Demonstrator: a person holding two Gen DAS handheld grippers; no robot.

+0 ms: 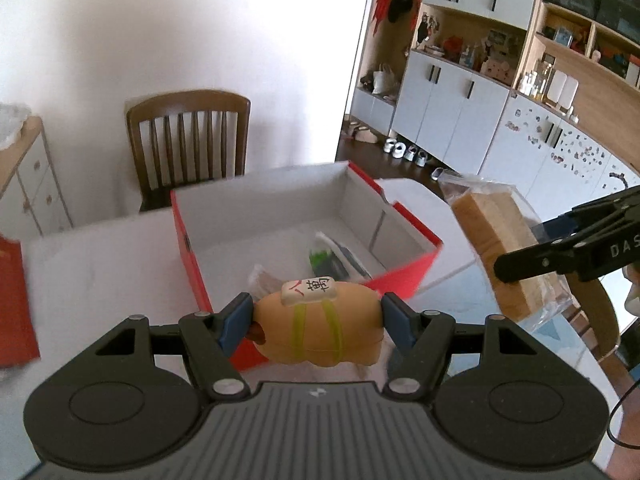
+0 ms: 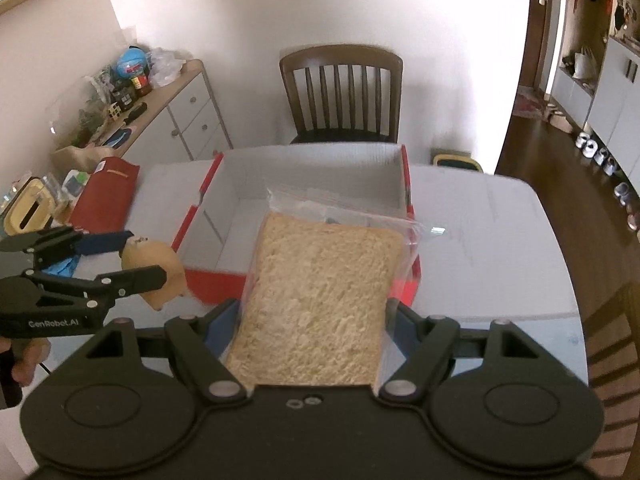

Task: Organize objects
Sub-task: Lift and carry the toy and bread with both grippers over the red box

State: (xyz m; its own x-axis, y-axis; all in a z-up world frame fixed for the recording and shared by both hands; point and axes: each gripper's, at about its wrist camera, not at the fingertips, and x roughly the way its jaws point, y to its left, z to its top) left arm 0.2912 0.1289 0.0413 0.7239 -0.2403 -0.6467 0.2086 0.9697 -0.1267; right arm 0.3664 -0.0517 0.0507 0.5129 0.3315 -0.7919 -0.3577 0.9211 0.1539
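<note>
Left hand-held gripper [image 1: 318, 322]: pinching a tan soft toy [image 1: 318, 326] with yellow-green bands and a mahjong tile on top, held above the near edge of the red box [image 1: 404, 280].
Right hand-held gripper [image 2: 312, 322]: clamped on a bag of sliced bread [image 2: 324, 292], above the box's near wall.
Red box: open, on the white table [image 1: 100, 264]; small packets lie inside.
Chair [image 2: 342, 92]: far side of the table.

A brown wooden chair [image 2: 341, 94] stands at the far side of the surface [image 2: 480, 248]. Far left, a sideboard [image 2: 188, 112] carries bottles, bags and a blue globe [image 2: 130, 65]. At right, a row of small shoes [image 2: 600, 156] lines the dark floor beside grey cabinets [image 1: 452, 104].
</note>
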